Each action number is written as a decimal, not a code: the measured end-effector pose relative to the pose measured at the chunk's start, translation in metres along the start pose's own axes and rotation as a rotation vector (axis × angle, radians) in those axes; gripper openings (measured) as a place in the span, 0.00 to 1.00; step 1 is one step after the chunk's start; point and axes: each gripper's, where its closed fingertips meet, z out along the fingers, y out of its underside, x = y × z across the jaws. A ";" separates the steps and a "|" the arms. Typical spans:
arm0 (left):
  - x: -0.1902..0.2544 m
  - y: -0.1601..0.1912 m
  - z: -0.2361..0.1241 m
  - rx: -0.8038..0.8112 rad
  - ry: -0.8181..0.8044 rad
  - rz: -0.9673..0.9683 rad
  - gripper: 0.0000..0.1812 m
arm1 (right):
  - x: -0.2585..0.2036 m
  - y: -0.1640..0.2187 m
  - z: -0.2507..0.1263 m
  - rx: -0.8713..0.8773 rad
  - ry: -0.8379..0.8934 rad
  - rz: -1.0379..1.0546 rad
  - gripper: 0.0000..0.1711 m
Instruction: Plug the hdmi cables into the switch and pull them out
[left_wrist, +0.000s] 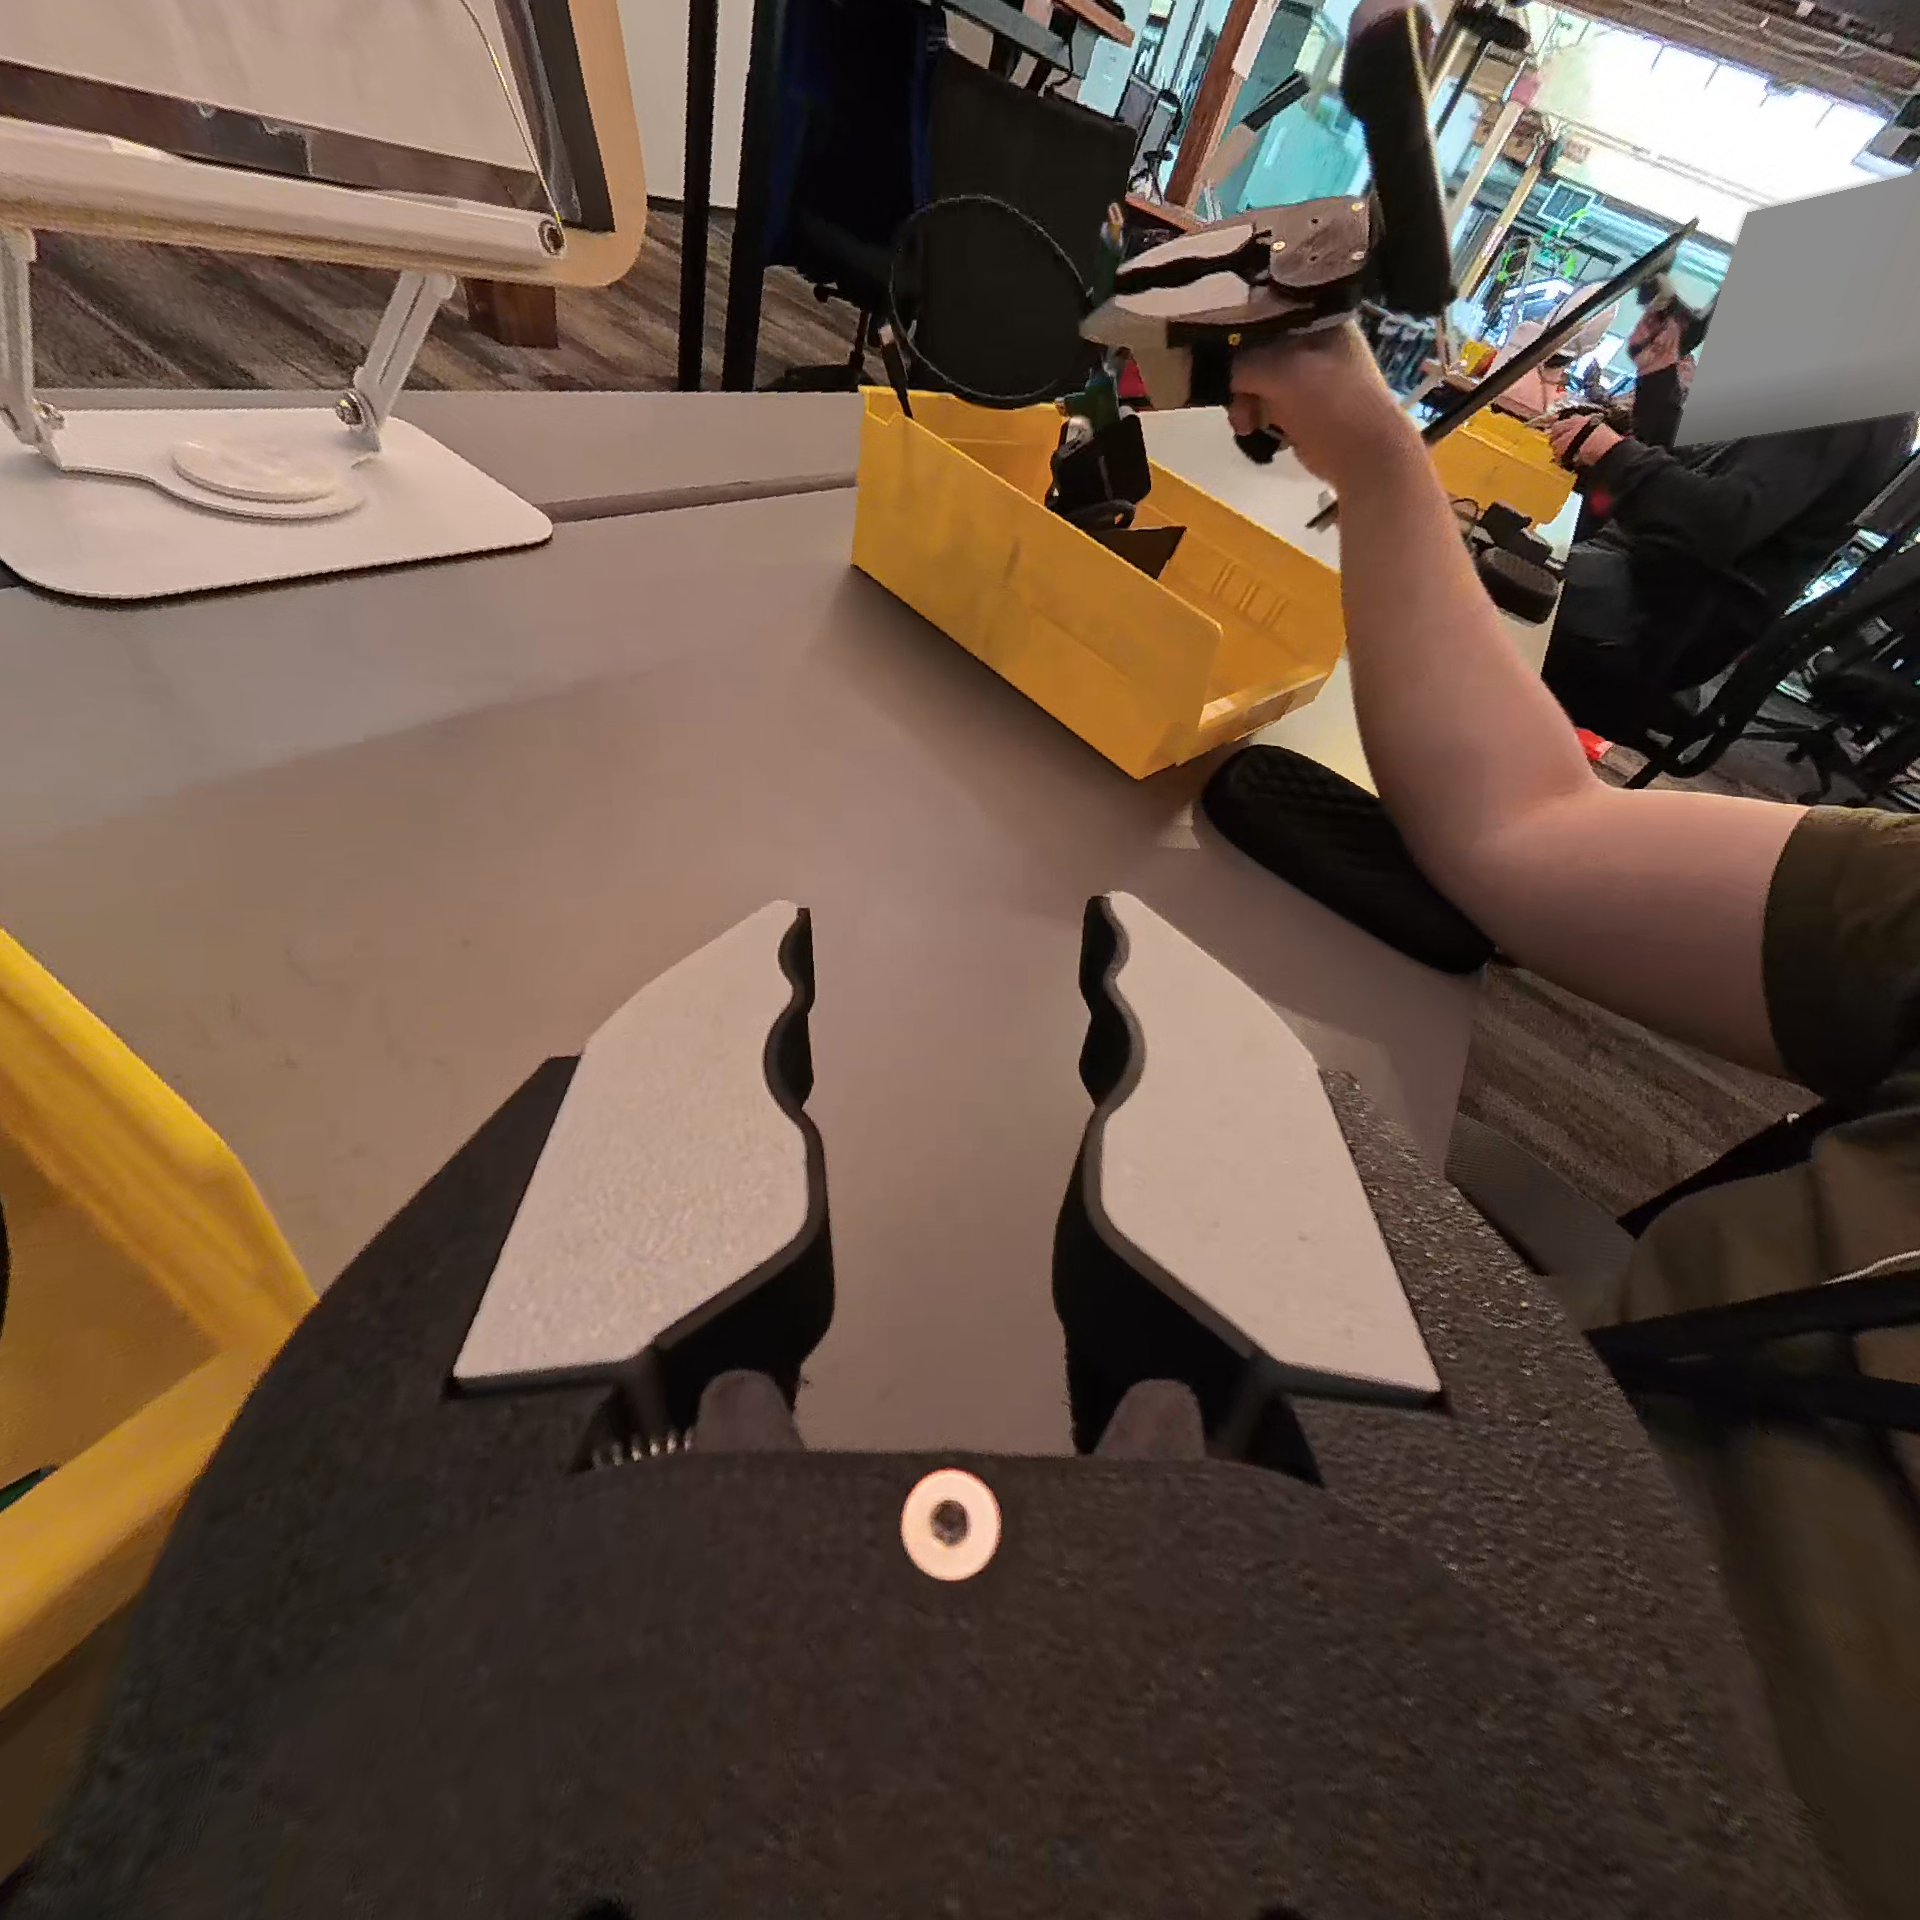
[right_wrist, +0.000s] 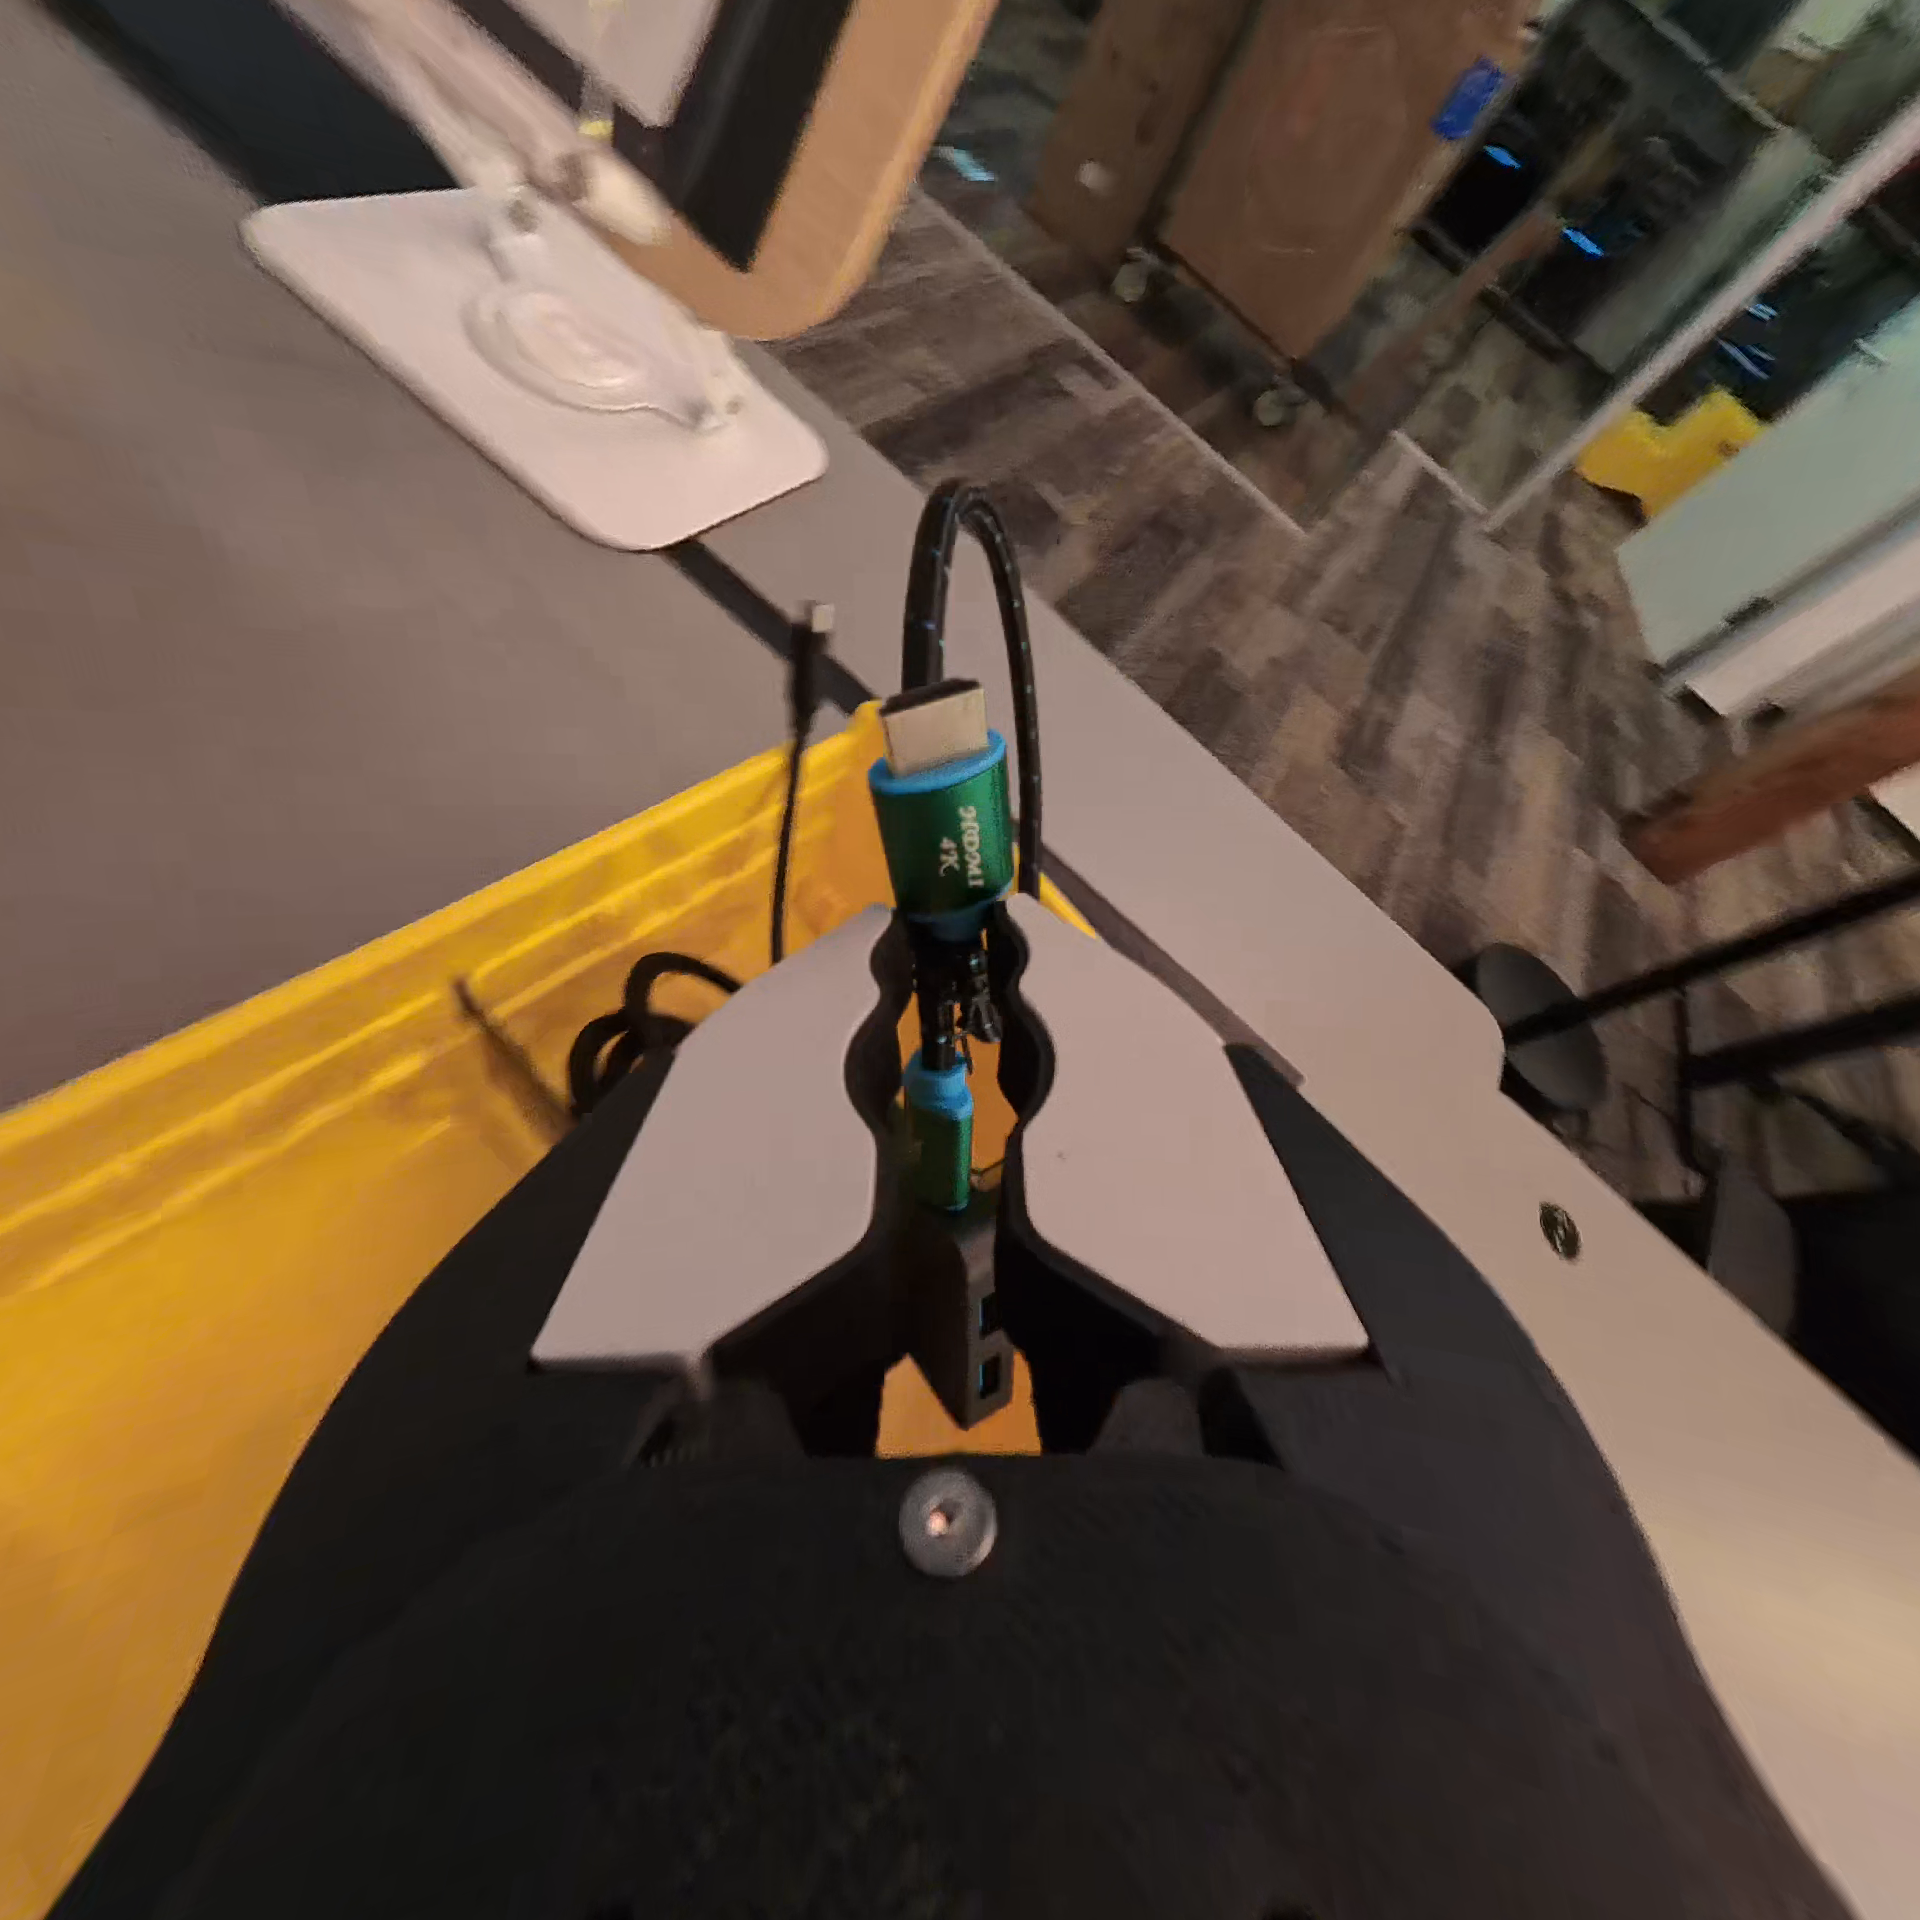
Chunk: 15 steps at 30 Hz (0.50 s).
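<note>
My left gripper (left_wrist: 945, 914) is open and empty, low over the grey table (left_wrist: 623, 727). In the right wrist view my right gripper (right_wrist: 948, 920) is shut on a black braided HDMI cable (right_wrist: 1013, 623), just behind its green plug (right_wrist: 940, 821), which points away from me. A second green plug (right_wrist: 940, 1138) hangs between the fingers, seated in the small black switch (right_wrist: 977, 1340) below. All this is above a yellow bin (right_wrist: 312, 1143). In the left wrist view the right gripper (left_wrist: 1101, 322) is held up over that bin (left_wrist: 1039, 603), with the switch (left_wrist: 1101, 468) dangling and the cable looping (left_wrist: 935, 239).
A white tablet stand (left_wrist: 281, 488) is at the table's far left, also in the right wrist view (right_wrist: 520, 343). A second yellow bin (left_wrist: 104, 1247) is at my near left. A black padded armrest (left_wrist: 1340, 852) lies under the person's forearm (left_wrist: 1455, 675). Another person sits far right. One gripper's finger ends stand about 50 centimetres off the other's.
</note>
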 end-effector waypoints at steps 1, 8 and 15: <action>0.000 0.000 0.000 0.002 0.002 -0.001 0.27 | -0.006 0.001 -0.007 -0.009 -0.035 -0.044 0.09; 0.001 0.006 -0.001 -0.034 0.012 -0.007 0.27 | -0.025 0.013 -0.006 -0.136 -0.165 -0.077 0.09; 0.012 0.007 0.002 -0.050 0.037 0.024 0.27 | -0.065 0.034 0.038 -0.301 -0.295 -0.094 0.10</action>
